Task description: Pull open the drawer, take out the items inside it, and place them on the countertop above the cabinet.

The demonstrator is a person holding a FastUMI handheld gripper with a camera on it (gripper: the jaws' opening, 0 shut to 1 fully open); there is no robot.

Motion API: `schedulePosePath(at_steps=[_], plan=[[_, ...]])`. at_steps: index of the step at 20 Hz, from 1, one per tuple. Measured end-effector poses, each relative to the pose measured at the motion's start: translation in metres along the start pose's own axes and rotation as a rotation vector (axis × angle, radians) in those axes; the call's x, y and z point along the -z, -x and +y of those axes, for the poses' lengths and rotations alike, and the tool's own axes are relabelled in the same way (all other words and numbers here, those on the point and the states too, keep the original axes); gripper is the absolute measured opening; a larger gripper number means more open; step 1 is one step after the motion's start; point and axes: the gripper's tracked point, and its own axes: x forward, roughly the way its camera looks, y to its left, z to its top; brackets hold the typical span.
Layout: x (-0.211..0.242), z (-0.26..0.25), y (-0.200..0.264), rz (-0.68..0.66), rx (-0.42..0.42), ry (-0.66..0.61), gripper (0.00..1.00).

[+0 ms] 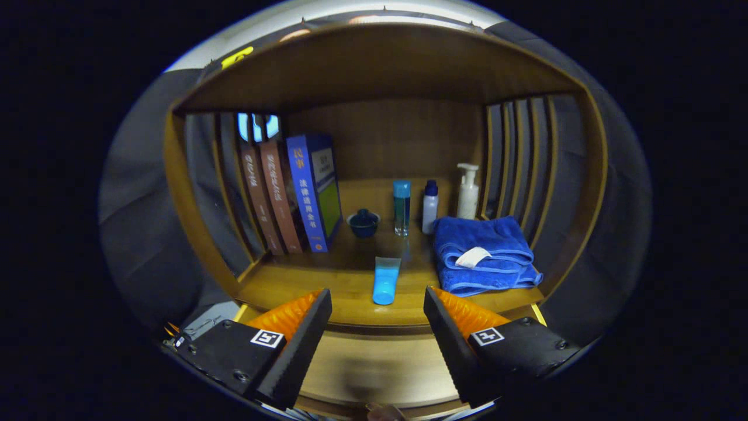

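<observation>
Fingers of the gripper are standing spread and empty before the smooth wooden countertop, where a soft blue tube is lying just ahead between them beside a folded plush towel; the drawer front is sitting below, probably best approached squarely and low.

Gripper view faces the wooden shelf closely, level.

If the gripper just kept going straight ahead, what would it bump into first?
Probably the blue tube lying on the countertop, just ahead of the open gripper. The tall blue-capped bottle stands farther back. Depth is hard to judge, so it might pass above the tube.
</observation>
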Motion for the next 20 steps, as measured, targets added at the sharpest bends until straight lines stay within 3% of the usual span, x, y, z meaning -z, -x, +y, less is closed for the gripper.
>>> schedulePosePath(at_steps=[9,14,20], plan=[[0.094,-0.015,0.112,-0.115,0.034,-0.005,1.00],[0.143,-0.017,0.127,-0.097,0.052,-0.016,1.00],[0.177,-0.018,0.108,-0.006,0.057,-0.015,1.00]])
